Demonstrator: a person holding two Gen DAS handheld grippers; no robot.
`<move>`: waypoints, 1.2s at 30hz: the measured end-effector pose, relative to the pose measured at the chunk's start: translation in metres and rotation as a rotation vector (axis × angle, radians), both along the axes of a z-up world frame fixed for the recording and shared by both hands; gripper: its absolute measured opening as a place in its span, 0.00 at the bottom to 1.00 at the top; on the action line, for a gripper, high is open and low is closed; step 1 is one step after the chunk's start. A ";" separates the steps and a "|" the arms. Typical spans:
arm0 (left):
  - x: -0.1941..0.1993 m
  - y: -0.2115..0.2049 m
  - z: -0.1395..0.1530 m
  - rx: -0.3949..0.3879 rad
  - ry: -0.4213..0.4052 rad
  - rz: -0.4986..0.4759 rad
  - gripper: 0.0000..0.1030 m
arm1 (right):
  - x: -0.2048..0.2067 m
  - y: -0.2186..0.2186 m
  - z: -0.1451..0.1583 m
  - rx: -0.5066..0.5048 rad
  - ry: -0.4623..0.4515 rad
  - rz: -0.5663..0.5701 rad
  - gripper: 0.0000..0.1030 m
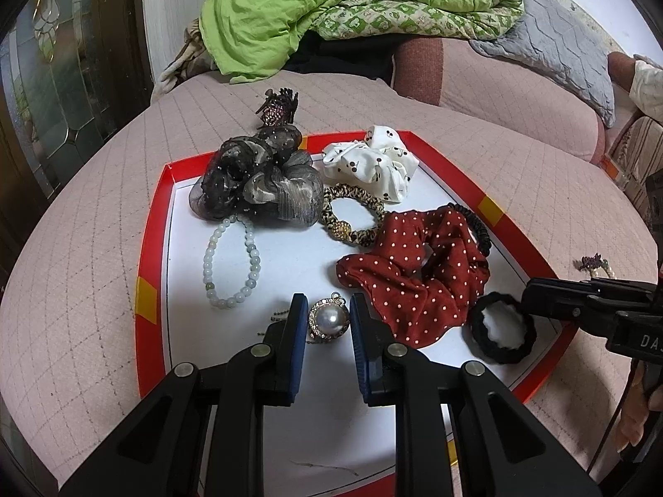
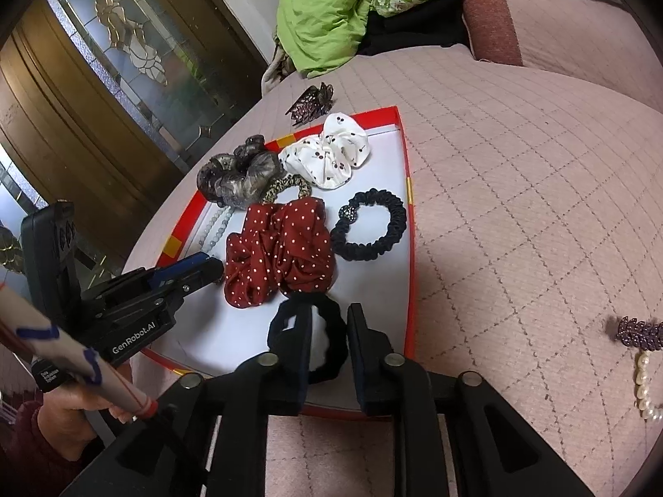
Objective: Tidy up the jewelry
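Bead bracelet (image 2: 215, 223) behind red scrunchie (image 2: 278, 248)

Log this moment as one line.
left gripper: around pearl pendant; right gripper: open around black hair tie; both on red tray

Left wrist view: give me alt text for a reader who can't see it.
The left gripper has its jaws either side of a gold-rimmed pearl pendant on a red-edged white tray. Fabric scrunchies and a pale green bead bracelet lie beyond.
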State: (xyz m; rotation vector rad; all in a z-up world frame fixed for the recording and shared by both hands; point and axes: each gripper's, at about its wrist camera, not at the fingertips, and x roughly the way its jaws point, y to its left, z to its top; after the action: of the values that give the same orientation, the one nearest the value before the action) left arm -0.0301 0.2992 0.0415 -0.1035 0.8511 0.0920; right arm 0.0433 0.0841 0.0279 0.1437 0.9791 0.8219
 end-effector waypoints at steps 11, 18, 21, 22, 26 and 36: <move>0.000 -0.021 0.014 0.037 -0.047 -0.034 0.19 | 0.008 -0.044 0.021 0.077 -0.021 -0.109 0.21; 0.004 -0.036 0.018 0.055 -0.054 -0.052 0.19 | 0.016 -0.082 0.019 0.080 0.006 -0.197 0.22; 0.004 -0.041 0.019 0.066 -0.056 -0.057 0.19 | 0.017 -0.096 0.020 0.080 0.005 -0.228 0.22; 0.004 -0.042 0.019 0.069 -0.057 -0.060 0.19 | 0.018 -0.103 0.020 0.081 0.008 -0.241 0.23; 0.005 -0.051 0.020 0.084 -0.065 -0.072 0.20 | 0.021 -0.126 0.016 0.095 0.035 -0.292 0.24; -0.007 -0.069 0.032 0.089 -0.116 -0.074 0.30 | 0.014 -0.127 0.017 0.095 0.056 -0.282 0.26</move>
State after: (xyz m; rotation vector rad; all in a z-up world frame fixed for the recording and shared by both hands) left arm -0.0371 0.2305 0.0739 0.0059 0.7333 0.0535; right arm 0.0572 -0.0427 0.0444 0.3792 0.9465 0.6075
